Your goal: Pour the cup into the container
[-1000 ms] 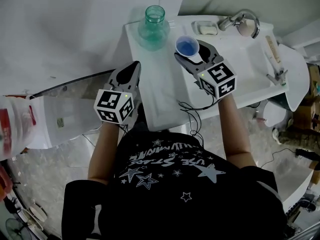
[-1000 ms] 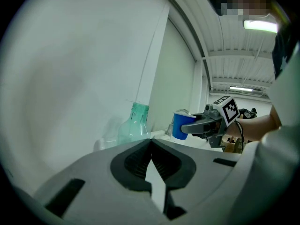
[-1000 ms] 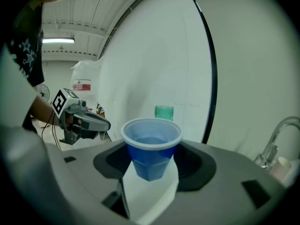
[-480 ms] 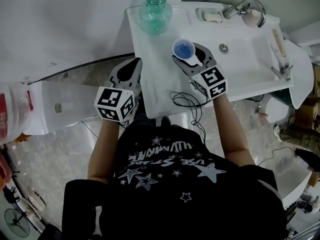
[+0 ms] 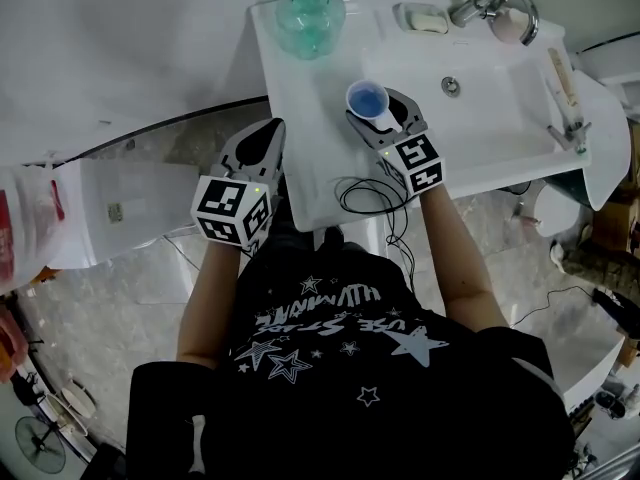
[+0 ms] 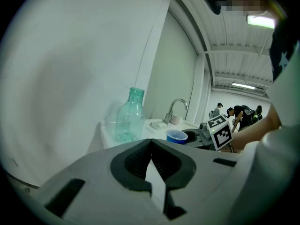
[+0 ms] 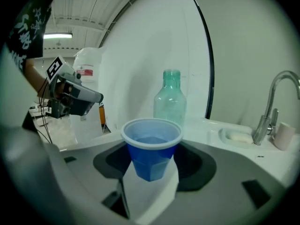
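A blue plastic cup (image 5: pixel 368 100) holding clear liquid stands upright between the jaws of my right gripper (image 5: pixel 385 118), which is shut on it above the white counter (image 5: pixel 300 148), at the left edge of the sink basin. In the right gripper view the cup (image 7: pixel 151 144) fills the space between the pads of the right gripper (image 7: pixel 152 162). The container, a clear green bottle (image 5: pixel 312 8) with no cap, stands at the back of the counter, beyond the cup; it also shows as the bottle (image 7: pixel 169 104) and the bottle (image 6: pixel 128 118). My left gripper (image 5: pixel 265 140) hovers by the counter's left edge, shut and empty.
To the right lies a sink basin (image 5: pixel 490 93) with a faucet (image 5: pixel 490 10), a soap dish (image 5: pixel 420 18) and a pink cup (image 5: pixel 510 28). A black cable (image 5: pixel 365 193) loops over the counter's front edge. A white bag (image 5: pixel 25 233) sits far left.
My right gripper has drawn the cup back toward the person, so it is farther from the bottle. The head camera has shifted. The left gripper has barely moved.
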Demonstrator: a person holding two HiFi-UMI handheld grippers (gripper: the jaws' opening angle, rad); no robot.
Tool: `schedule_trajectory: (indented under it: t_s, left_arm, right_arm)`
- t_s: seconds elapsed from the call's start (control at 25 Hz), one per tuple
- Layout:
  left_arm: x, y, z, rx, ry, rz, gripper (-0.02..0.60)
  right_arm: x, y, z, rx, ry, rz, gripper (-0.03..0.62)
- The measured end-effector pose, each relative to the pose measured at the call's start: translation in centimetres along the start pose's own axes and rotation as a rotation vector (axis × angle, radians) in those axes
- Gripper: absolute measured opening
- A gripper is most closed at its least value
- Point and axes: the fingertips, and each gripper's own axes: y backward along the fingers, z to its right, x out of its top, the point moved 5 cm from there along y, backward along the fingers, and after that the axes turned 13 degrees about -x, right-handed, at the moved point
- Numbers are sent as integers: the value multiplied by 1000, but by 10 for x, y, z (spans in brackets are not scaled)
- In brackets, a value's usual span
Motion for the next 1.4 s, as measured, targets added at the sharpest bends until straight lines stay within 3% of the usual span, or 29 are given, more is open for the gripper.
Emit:
schedule_trajectory:
  t_s: [0.76,1.4]
  left_arm:
    - [-16,-4,-1,-11,29,-49,9]
    - [-16,-5,22,-2,2,-51,9]
  right_arm:
    - [-33,-17,-4,-24,-16,-28,276]
    - [-42,1,-1,-45,-52,-97,348]
